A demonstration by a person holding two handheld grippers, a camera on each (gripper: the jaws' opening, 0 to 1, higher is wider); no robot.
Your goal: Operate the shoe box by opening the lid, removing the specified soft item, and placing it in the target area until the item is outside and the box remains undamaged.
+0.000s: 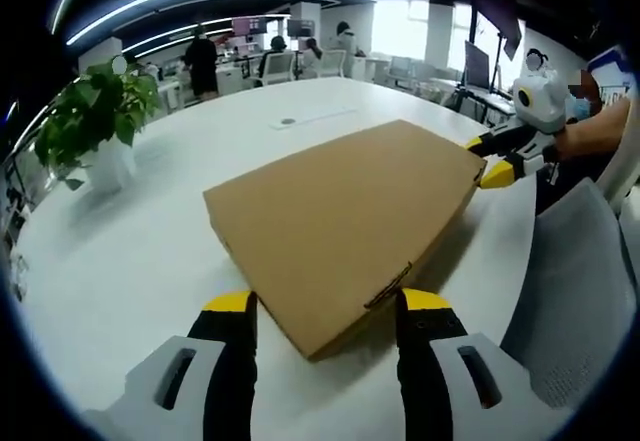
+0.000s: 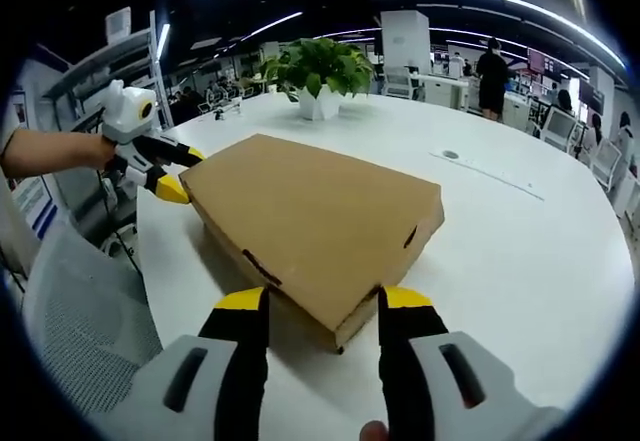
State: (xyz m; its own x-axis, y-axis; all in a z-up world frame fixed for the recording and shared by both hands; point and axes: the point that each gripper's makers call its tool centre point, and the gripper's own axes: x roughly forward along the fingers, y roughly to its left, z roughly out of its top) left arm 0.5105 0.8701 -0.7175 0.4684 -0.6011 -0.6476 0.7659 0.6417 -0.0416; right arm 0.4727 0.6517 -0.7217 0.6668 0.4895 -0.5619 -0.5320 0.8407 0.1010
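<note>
Shoe box: a flat brown cardboard shoe box (image 1: 345, 226) lies closed on the white table (image 1: 130, 261), near the table edge beside the grey mesh chair (image 1: 580, 281).
Lid: shut and flush on the box; a dark tab slot shows on the side wall by the near corner in each view.
Soft item: not visible; judged to be inside the closed box.
Left gripper: the left gripper (image 1: 325, 306) stands with its jaws wide, one yellow-tipped jaw on each side of a box corner, close to the walls; contact cannot be told.
Right gripper: the right gripper (image 2: 315, 301) has its jaws wide too, straddling the opposite corner of the box, gripping nothing.
Progress: judged at the very start. Lid not yet lifted, item not yet out, nothing placed; the whole task is left. The box looks undamaged.
Left gripper view adds: the right gripper at the far corner of the box, jaws spread above and below the box edge, held by a bare hand; people and desks beyond the box.
Right gripper view adds: the left gripper at the box's far corner with a forearm behind it; the potted plant (image 2: 320, 71) stands well beyond the box; shelving stands past the chair.
</note>
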